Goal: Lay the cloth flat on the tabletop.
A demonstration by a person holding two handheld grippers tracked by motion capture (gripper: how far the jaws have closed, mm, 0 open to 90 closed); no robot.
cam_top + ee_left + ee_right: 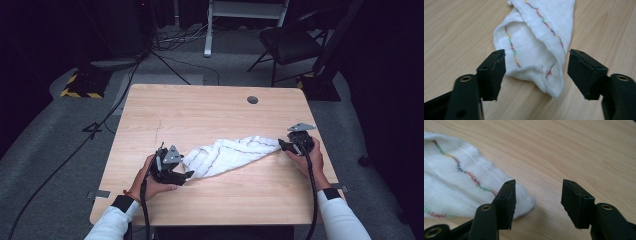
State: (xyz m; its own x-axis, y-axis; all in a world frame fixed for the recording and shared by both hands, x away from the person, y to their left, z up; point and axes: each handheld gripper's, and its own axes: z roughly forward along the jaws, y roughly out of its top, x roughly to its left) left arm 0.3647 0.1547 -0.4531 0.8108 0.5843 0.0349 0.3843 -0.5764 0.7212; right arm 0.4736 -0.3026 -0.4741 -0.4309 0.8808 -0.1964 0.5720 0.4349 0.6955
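The cloth (227, 155) lies bunched lengthwise on the surface (200, 110) between both tongs. Left tongs (536, 72) and right tongs (537, 202) are released. Likely light, limp, non-slip: grip each end corner.

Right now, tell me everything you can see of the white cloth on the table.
The white cloth is a soft, loosely woven towel with thin wavy lines of multicoloured stitching. It lies bunched and folded into a long, rumpled band across the near half of the wooden table, slanting from the left gripper up toward the right gripper. Both grippers are open: one cloth end sits between the left gripper's jaws, the other tapers to a tip beside the right gripper's jaw. Neither clamps it.
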